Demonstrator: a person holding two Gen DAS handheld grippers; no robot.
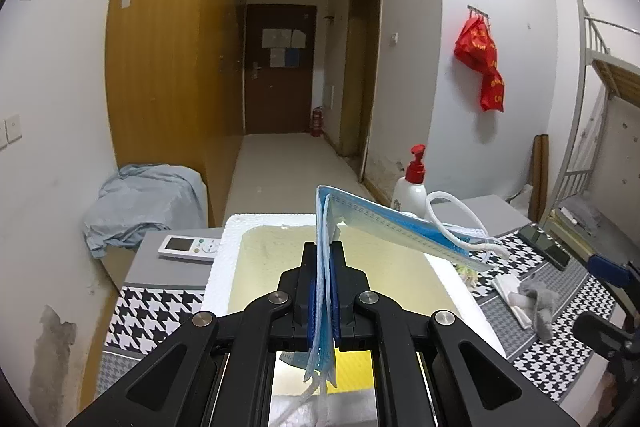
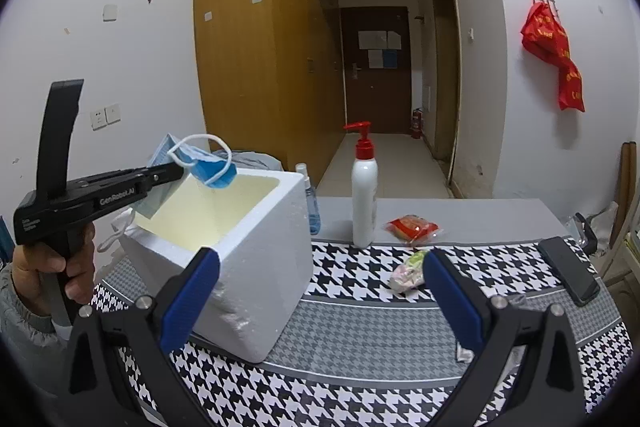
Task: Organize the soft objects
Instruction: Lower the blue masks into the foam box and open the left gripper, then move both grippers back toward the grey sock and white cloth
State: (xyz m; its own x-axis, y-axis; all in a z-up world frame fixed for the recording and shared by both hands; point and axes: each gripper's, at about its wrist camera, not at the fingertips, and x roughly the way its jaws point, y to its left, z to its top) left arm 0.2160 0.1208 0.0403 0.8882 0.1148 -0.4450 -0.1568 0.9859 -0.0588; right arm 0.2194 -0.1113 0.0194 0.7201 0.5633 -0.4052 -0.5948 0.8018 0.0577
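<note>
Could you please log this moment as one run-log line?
left gripper: shut on face masks | over foam box | right gripper: open, empty

My left gripper (image 1: 323, 267) is matte black with blue pads and round silver screws at the linkage pivots, white "GenRobot.AI" lettering along its side. My right gripper (image 2: 320, 291) matches. A grey sleeve (image 2: 16, 307) covers my left wrist.

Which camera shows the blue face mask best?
The left wrist view: the face mask fills the middle, pinched in the shut left gripper above the foam box. The right wrist view shows the same mask smaller, from the side, hanging over the box.
</note>
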